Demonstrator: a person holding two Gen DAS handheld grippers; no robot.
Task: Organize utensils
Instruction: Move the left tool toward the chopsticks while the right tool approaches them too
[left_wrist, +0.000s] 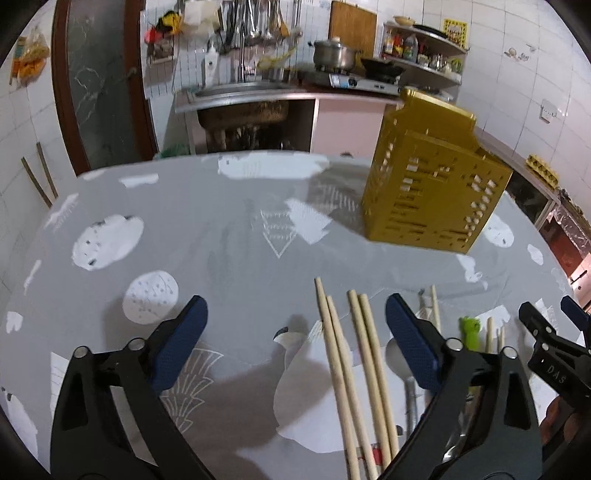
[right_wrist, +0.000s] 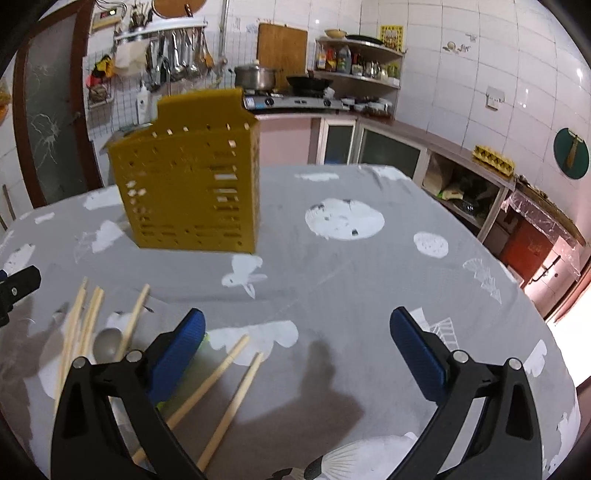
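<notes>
**Utensils scattered on a table beside a yellow holder**

Chopsticks of pale wood are seen lying loose on a table covered by a grey cloth printed with white shapes. In the left wrist view, four of them are laid roughly side by side between the blue pads of the left gripper, whose jaws are spread wide and hold nothing. A metal spoon is partly hidden behind the right-hand finger, and a small green item, possibly a utensil handle, is glimpsed just beyond it; it is too blurred to be named.

A perforated yellow utensil holder is stood upright farther back on the table, well apart from the chopsticks.

In the right wrist view, the right gripper is likewise shown with its jaws spread and nothing between them. Two more chopsticks are laid near its left finger, and the spoon bowl rests among others at the left. A kitchen counter with a stove and pots is seen behind.
</notes>
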